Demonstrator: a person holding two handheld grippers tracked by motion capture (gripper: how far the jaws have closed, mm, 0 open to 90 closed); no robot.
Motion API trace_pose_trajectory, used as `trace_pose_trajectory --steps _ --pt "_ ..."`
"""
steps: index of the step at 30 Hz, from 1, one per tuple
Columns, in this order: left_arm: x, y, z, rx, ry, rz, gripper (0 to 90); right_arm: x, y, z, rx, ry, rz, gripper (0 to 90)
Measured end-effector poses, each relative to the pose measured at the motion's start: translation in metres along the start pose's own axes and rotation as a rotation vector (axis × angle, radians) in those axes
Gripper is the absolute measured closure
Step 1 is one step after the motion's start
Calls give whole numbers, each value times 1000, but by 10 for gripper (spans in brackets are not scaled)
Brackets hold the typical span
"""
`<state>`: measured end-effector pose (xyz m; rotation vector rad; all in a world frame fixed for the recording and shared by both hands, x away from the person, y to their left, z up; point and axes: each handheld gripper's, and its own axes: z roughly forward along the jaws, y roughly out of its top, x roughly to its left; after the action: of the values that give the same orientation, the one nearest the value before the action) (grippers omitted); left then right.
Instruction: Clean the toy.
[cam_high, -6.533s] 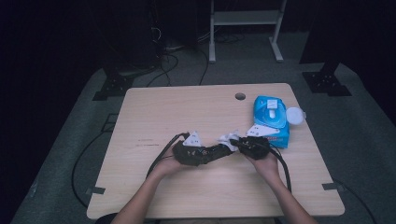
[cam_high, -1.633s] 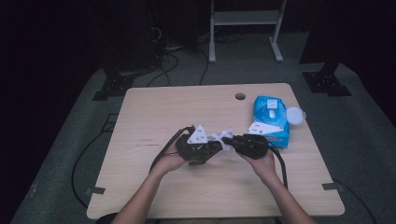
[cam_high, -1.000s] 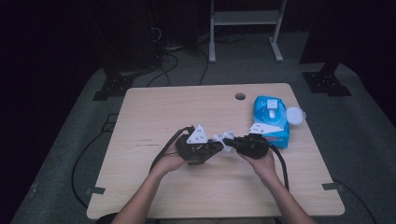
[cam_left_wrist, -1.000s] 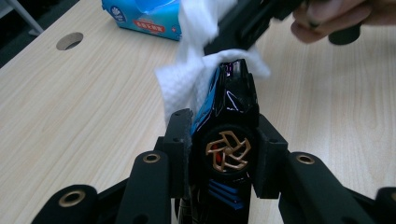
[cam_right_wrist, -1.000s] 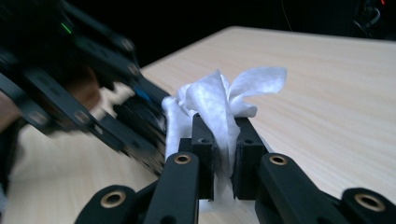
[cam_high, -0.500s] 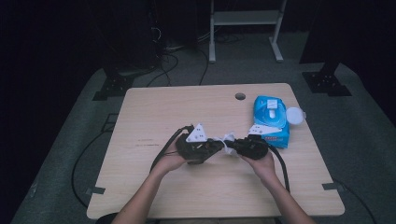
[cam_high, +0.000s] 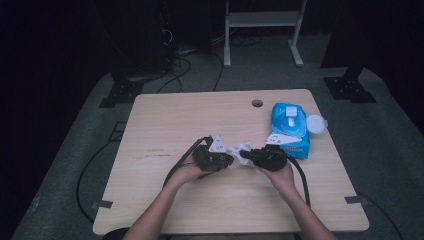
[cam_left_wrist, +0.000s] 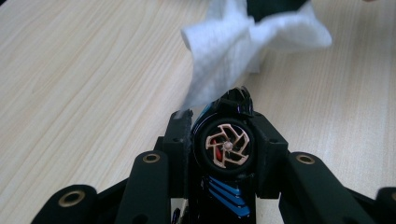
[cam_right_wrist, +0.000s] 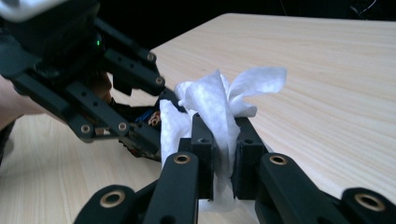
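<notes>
My left gripper (cam_left_wrist: 223, 134) is shut on a small black toy car (cam_left_wrist: 229, 149) with blue stripes and a pale copper spoked wheel. In the high view this gripper (cam_high: 227, 159) sits just left of the table's middle. My right gripper (cam_right_wrist: 223, 140) is shut on a crumpled white wipe (cam_right_wrist: 210, 100), which bulges out above its jaws. From the right, that gripper (cam_high: 248, 156) faces the left one, with the wipe (cam_high: 240, 151) between them. The wipe (cam_left_wrist: 233, 42) hangs onto the front of the toy car and touches it. The left gripper (cam_right_wrist: 135, 126) stands close at left in the right gripper view.
A blue pack of wipes (cam_high: 289, 130) with its white lid (cam_high: 315, 123) flipped open lies at the right of the wooden table (cam_high: 200, 115). A round cable hole (cam_high: 257, 103) is near the far edge. Black cables trail from both grippers toward the near edge.
Both hands stay almost in place. The wipe remains pressed between the two grippers, shifting only slightly against the toy car.
</notes>
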<state>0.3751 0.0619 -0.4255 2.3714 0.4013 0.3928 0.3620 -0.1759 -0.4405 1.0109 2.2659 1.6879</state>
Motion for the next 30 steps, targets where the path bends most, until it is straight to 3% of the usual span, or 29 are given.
trace_pose_trajectory --steps 5,13,14,16,18,24,28,30 --pt "-1 1 1 18 -3 -5 633 3 -2 5 19 5 -11 810" --pt "11 -5 -11 -27 -57 -63 581 3 -3 7 33 3 -13 809" --pt "15 -8 -16 -48 -82 -91 574 2 -4 7 36 5 -14 809" --pt "18 -10 -19 -67 -94 -110 567 2 -4 7 35 5 -13 809" --pt "27 -17 -27 -123 -147 -173 504 2 -4 7 34 3 -14 808" --pt "28 -27 -36 -128 -157 -147 439 3 -3 8 33 1 -19 808" --pt "32 -42 -42 -161 -174 -168 413 3 -3 9 38 3 -17 808" --pt "37 -50 -46 -188 -185 -206 388 3 -3 10 37 4 -16 808"
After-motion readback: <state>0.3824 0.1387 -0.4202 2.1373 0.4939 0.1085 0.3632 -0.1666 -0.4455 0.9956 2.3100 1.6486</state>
